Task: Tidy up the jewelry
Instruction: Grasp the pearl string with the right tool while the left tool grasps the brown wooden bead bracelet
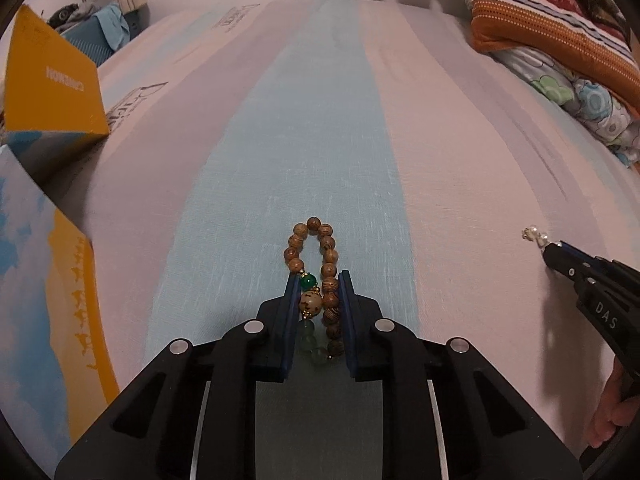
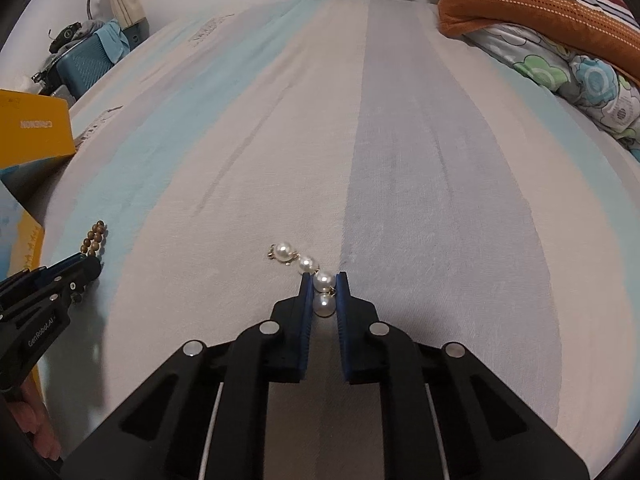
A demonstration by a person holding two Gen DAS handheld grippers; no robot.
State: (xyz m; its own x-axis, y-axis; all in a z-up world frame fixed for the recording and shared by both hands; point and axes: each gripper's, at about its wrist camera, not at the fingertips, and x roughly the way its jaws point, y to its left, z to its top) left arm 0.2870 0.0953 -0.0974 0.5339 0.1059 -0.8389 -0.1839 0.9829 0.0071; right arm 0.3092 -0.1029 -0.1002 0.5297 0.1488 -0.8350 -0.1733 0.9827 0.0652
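A brown wooden-bead bracelet with green and cream beads lies on the striped bedsheet. My left gripper is shut on its near part, the far loop sticking out ahead. It also shows in the right wrist view at the far left with the left gripper. A white pearl bracelet lies on the sheet. My right gripper is shut on its near pearls. The right gripper shows in the left wrist view with pearls at its tip.
A yellow and blue box with its lid stands at the left on the bed. Folded quilts and a striped pillow lie at the far right. A blue crate with clutter stands beyond the bed's left edge.
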